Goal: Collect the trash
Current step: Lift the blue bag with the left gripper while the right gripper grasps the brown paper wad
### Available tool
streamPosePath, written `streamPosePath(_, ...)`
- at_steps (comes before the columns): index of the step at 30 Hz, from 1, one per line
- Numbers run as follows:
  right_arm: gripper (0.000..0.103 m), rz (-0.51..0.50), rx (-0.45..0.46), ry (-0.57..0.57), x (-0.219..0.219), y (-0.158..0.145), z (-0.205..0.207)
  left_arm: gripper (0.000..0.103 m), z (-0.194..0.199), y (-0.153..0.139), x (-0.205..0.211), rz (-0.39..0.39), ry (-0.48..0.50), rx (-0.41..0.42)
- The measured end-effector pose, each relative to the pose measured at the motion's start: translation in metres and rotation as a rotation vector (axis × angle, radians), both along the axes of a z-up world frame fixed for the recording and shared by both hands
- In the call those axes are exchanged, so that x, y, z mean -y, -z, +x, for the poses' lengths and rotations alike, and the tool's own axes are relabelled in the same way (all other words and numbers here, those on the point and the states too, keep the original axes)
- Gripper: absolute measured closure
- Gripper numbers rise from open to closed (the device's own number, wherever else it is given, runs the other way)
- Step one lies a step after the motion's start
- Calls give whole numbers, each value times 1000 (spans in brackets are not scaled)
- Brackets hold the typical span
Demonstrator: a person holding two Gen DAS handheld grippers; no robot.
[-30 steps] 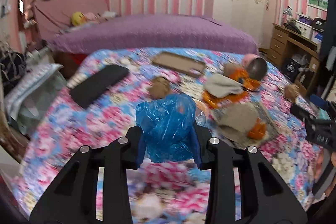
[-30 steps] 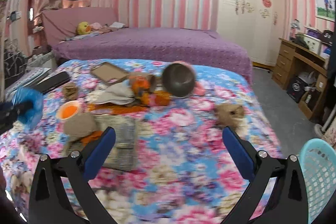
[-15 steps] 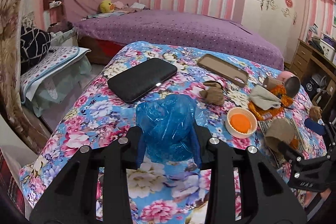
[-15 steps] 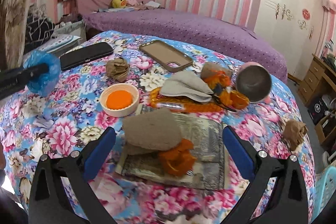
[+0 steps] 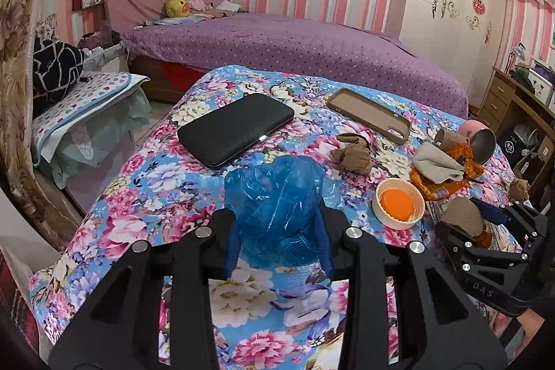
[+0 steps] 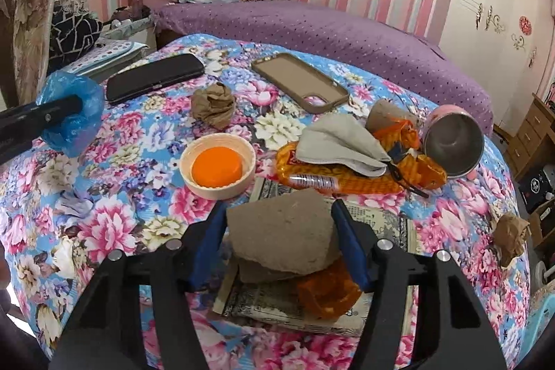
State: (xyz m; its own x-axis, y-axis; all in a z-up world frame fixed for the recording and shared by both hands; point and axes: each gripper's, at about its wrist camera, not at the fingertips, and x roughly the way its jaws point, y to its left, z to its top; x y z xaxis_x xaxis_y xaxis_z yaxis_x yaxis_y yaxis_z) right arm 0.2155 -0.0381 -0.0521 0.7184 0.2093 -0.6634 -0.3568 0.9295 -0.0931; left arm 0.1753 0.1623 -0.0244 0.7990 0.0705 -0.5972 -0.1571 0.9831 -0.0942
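My left gripper (image 5: 277,231) is shut on a crumpled blue plastic bag (image 5: 274,203) and holds it above the floral bedspread (image 5: 145,182); the bag also shows at the left of the right wrist view (image 6: 69,113). My right gripper (image 6: 281,241) has its blue pads on either side of a grey-brown cardboard piece (image 6: 281,231) that lies on a newspaper (image 6: 277,304) with an orange wrapper (image 6: 326,290). Whether the pads press it I cannot tell. Brown paper wads lie at the centre (image 6: 213,104) and right edge (image 6: 510,233).
On the bedspread: a black case (image 6: 154,77), a tan phone case (image 6: 300,82), a cream lid with an orange disc (image 6: 216,165), a grey cloth (image 6: 341,141) on orange packaging (image 6: 347,184), a pink steel cup (image 6: 452,144). A light blue basket (image 6: 541,321) stands lower right.
Both views swung left over the bed. My right gripper came down and narrowed from wide open to either side of the cardboard piece. The left gripper kept the blue bag.
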Motion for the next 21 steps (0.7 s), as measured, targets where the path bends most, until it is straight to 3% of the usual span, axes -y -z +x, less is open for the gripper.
streamPosePath(9,43,31,109,41,25,-34,-18,69,-4,-7,4,-27,-5,25)
streamPosePath(21,43,64,127,197,114,-48,-45,68,-6,-16,51,-48,64,47)
